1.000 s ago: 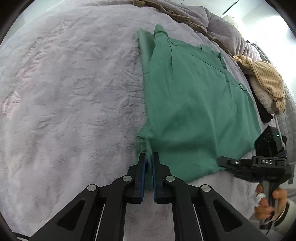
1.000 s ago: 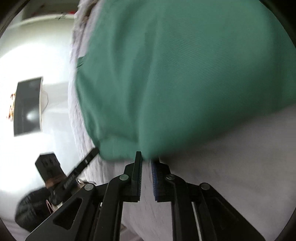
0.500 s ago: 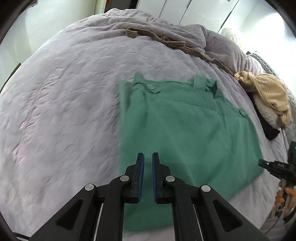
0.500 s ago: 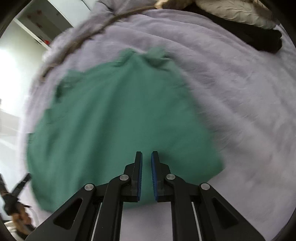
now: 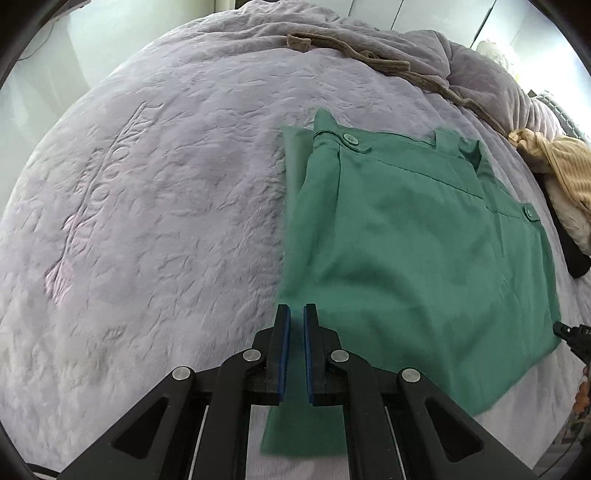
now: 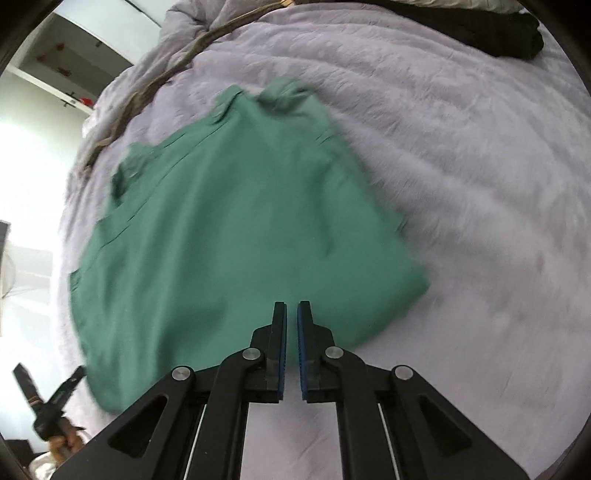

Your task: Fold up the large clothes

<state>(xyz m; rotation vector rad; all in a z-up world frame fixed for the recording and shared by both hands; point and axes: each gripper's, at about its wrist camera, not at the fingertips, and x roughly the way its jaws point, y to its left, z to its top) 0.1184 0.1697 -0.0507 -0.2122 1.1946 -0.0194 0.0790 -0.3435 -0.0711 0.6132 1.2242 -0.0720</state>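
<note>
The green garment (image 5: pixel 406 258) lies flat on the lilac bed cover (image 5: pixel 147 221), already folded into a rough rectangle, with its buttoned waistband at the far end and its plain hem nearest the two grippers. From where I stand it looks like trousers or a skirt, folded over at least once; I cannot say which.

The left gripper (image 5: pixel 296 350) hangs above the near left corner of the cloth. Its blue-padded fingers (image 5: pixel 283 354) stand a narrow slit apart, and green shows through the gap, but that cloth seems to lie on the bed below rather than between the pads, so I take the gripper as let go, holding nothing. The garment stretches ahead of it and off to its right, long axis running away from the gripper toward the waistband.

The right gripper (image 6: pixel 291 350) sits over the near hem further along, toward the near right corner. Its fingers are also only a slit apart and appear empty. In its view the garment (image 6: pixel 240 221) spreads ahead and to its left, and the left gripper's handle shows at the lower left edge.

So each gripper is beside its own near corner, and the fabric's length runs straight away from both. If another fold is wanted, I judge it would carry the near hem forward to the waistband, both corners together; neither arm has the advantage. The view from the right is blurred, so the hem's exact line there is uncertain.

A tan garment (image 5: pixel 561 162) and something black (image 6: pixel 498 33) lie beyond the far right edge, well apart from the fold.
</note>
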